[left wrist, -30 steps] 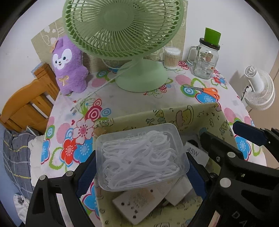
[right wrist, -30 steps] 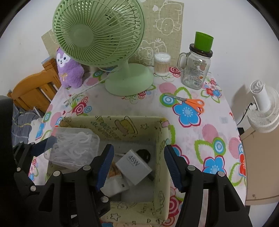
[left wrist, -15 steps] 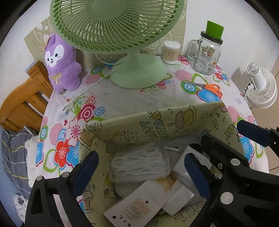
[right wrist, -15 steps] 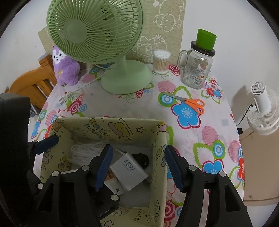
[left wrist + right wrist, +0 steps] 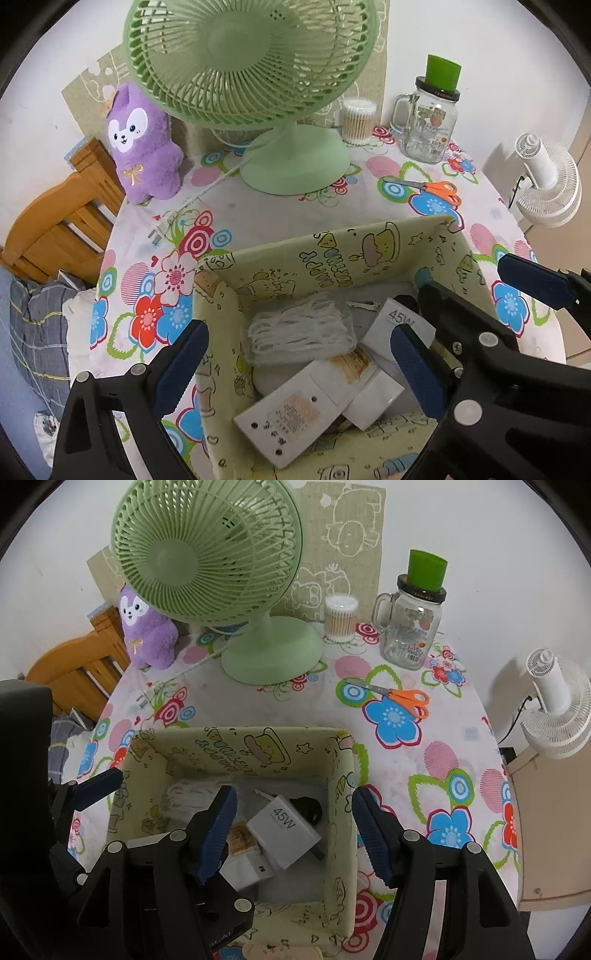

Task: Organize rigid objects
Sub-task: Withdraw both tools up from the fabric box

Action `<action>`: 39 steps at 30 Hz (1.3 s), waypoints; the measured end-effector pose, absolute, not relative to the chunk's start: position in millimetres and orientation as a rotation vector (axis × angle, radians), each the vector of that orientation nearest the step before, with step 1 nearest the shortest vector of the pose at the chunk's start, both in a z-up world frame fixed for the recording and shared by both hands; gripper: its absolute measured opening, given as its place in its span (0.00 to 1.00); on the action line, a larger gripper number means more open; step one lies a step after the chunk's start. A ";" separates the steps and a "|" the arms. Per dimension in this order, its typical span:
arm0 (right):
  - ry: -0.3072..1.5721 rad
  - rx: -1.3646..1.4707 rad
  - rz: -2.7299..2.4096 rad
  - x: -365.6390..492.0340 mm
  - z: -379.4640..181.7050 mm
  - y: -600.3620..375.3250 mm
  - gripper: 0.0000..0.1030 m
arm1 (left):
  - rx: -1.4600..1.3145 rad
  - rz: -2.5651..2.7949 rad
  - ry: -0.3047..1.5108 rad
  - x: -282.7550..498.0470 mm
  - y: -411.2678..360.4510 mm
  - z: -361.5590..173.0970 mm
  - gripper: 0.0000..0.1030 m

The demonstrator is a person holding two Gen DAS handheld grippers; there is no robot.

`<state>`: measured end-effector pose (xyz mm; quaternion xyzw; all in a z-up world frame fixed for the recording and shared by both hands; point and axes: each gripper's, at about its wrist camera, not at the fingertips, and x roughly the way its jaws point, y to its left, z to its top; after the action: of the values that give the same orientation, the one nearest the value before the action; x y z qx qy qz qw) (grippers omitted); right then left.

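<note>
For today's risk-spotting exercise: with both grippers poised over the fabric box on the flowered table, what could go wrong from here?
1. The right gripper, its jaws just opening, straddles the storage box right wall; lifting carelessly could snag and tip the soft box.
2. The clear box of white loops lies on top of other items, so it may slide.
3. Both grippers crowd one box: the left gripper, open and empty, could bump the right one.

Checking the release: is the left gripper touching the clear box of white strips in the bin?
Apart. In the left wrist view, the left gripper is wide open and the clear box lies in the bin, clear gaps beside both pads.
</note>
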<state>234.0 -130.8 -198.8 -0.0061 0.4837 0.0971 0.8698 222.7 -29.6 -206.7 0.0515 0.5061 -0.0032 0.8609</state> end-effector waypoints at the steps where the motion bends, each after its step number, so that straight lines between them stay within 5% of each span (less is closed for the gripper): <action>1: 1.008 -0.012 0.203 231.5 -197.3 -130.9 0.67 | 0.109 -0.006 1.058 219.9 -29.8 -205.0 0.97; 9: 0.982 -0.033 0.209 215.8 -186.6 -129.2 0.75 | 0.118 0.011 1.050 201.4 -28.0 -193.0 0.97; 39: 0.892 -0.088 0.164 136.9 -139.1 -118.5 0.79 | 0.065 -0.016 0.958 123.2 -16.9 -148.9 0.97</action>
<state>136.9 -118.5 -139.1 -0.0423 0.4307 0.0793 0.8980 123.2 -16.9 -148.9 0.0314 0.4609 -0.0079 0.8869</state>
